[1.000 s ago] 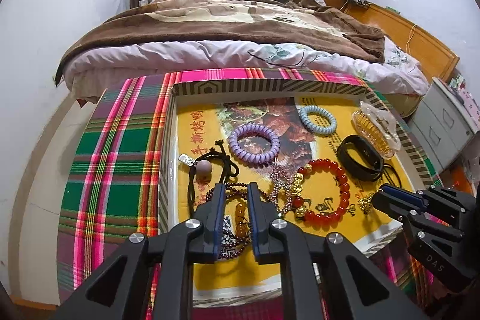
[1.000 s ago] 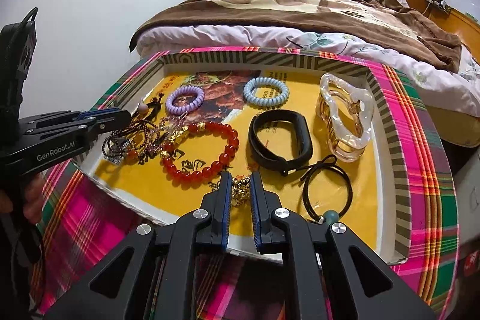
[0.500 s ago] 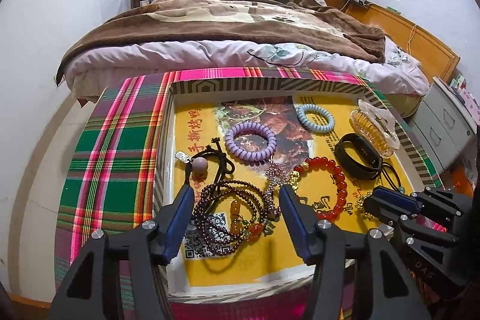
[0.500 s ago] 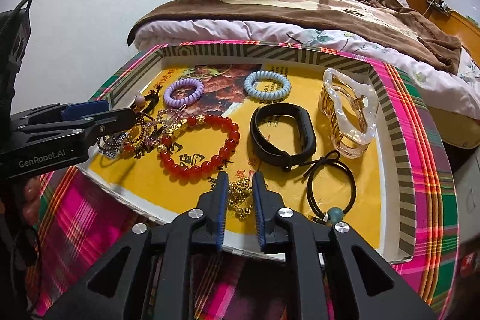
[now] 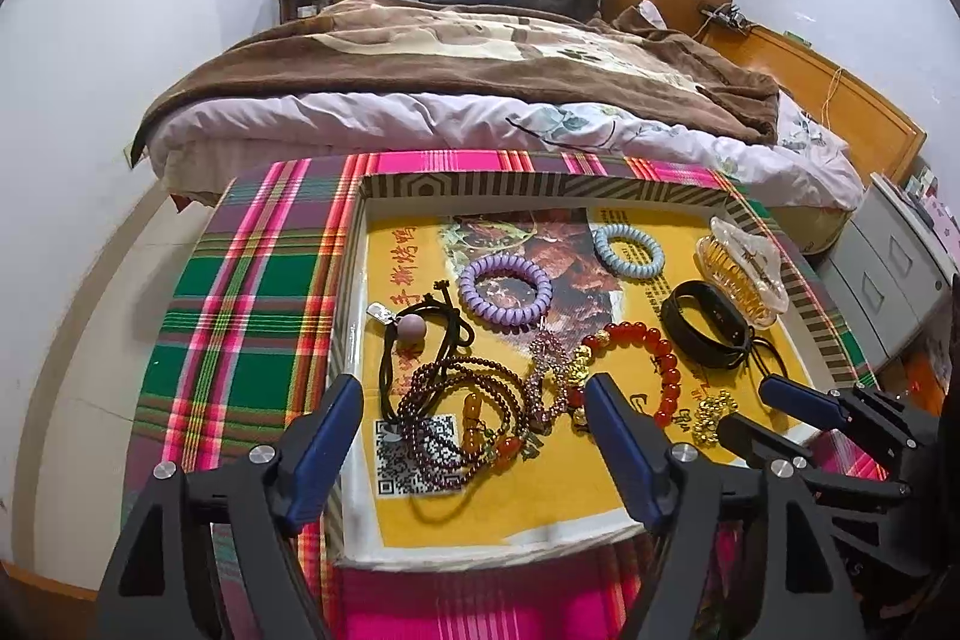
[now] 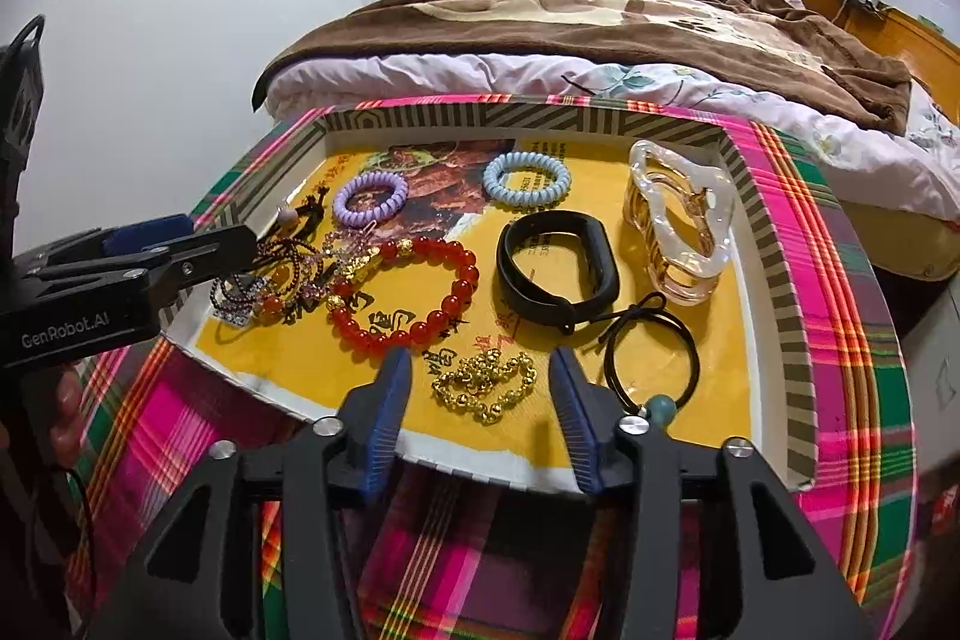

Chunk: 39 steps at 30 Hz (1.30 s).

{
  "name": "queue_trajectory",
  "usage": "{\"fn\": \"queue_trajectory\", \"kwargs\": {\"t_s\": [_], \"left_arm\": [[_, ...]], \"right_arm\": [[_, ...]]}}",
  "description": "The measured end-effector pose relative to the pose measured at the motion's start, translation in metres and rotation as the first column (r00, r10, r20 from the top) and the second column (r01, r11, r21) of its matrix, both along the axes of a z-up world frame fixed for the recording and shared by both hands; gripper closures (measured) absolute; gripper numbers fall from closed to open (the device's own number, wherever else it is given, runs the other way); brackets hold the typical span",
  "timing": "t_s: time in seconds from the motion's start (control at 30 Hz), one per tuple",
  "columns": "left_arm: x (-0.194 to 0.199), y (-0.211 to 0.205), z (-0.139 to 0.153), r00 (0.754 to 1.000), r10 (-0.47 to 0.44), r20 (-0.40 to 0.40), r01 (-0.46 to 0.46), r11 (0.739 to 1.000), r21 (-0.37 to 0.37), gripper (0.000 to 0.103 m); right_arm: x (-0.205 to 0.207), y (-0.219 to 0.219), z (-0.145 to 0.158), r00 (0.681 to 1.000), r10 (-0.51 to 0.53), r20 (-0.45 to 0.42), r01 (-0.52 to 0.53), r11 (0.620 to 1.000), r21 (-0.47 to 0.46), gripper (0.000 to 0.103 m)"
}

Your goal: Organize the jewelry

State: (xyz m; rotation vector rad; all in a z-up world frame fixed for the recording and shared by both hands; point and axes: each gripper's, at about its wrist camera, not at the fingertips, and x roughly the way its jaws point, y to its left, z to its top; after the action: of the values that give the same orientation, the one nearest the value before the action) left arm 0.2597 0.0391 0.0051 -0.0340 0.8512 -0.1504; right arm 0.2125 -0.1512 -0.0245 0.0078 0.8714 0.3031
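- Left tongs (image 5: pixel 474 418): released, blue pads spread wide, nothing between them but air; they hang over the near-left part of the tray (image 5: pixel 540 187).
- Under that gap: a tangle of dark bead strings (image 5: pixel 456 400) with amber and orange beads, lying on the yellow printed liner.
- Right tongs (image 6: pixel 480 388): also released, pads apart on either side of a small gold chain (image 6: pixel 486 382), not touching it as far as can be seen.
- Black hair tie (image 6: pixel 654 352) with a teal bead sits at 3 o'clock of the gold chain, just beside it.
- Red bead bracelet (image 6: pixel 408 292) at 11 o'clock of the gold chain, near.
- Black wristband (image 6: pixel 558 268) at 12 to 1 o'clock of the chain; clear hair claw (image 6: pixel 678 220) further out at 2 o'clock, against the right wall of the tray.
- Purple coil tie (image 6: pixel 369 197) and blue coil tie (image 6: pixel 526 176) lie toward the far wall, well apart from both tongs.
- Tray rests on a plaid cloth (image 5: pixel 240 316) covering the tabletop; a bed (image 5: pixel 480 58) stands beyond at 12 o'clock.
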Motion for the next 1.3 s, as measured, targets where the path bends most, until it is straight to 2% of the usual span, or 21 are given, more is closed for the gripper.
{"fn": "queue_trajectory", "kwargs": {"t_s": [0.13,0.37,0.43,0.73,1.13,1.3], "left_arm": [[-0.013,-0.001,0.008,0.999,0.032,0.025,-0.033,0.999,0.014,0.021],[-0.040,-0.003,0.018,0.996,0.072,0.047,-0.074,0.996,0.044,0.021],[-0.051,-0.004,0.022,0.995,0.082,0.062,-0.086,0.994,0.061,0.021],[-0.095,-0.009,0.030,0.989,0.106,0.100,-0.114,0.991,0.073,0.020],[-0.154,-0.020,0.025,0.988,0.098,0.118,-0.109,0.990,0.085,0.020],[-0.176,-0.027,0.021,0.987,0.099,0.125,-0.112,0.989,0.101,0.020]], "right_arm": [[-0.008,0.000,0.005,1.000,-0.014,0.016,0.014,1.000,-0.008,0.054],[-0.027,-0.004,0.017,0.998,-0.047,0.044,0.048,0.999,-0.021,0.052],[-0.034,-0.005,0.021,0.997,-0.055,0.057,0.057,0.998,-0.031,0.049],[-0.068,-0.010,0.033,0.989,-0.107,0.098,0.112,0.992,-0.052,0.048],[-0.124,-0.022,0.033,0.981,-0.135,0.139,0.148,0.985,-0.087,0.047],[-0.142,-0.027,0.030,0.980,-0.145,0.139,0.156,0.985,-0.075,0.047]]}}
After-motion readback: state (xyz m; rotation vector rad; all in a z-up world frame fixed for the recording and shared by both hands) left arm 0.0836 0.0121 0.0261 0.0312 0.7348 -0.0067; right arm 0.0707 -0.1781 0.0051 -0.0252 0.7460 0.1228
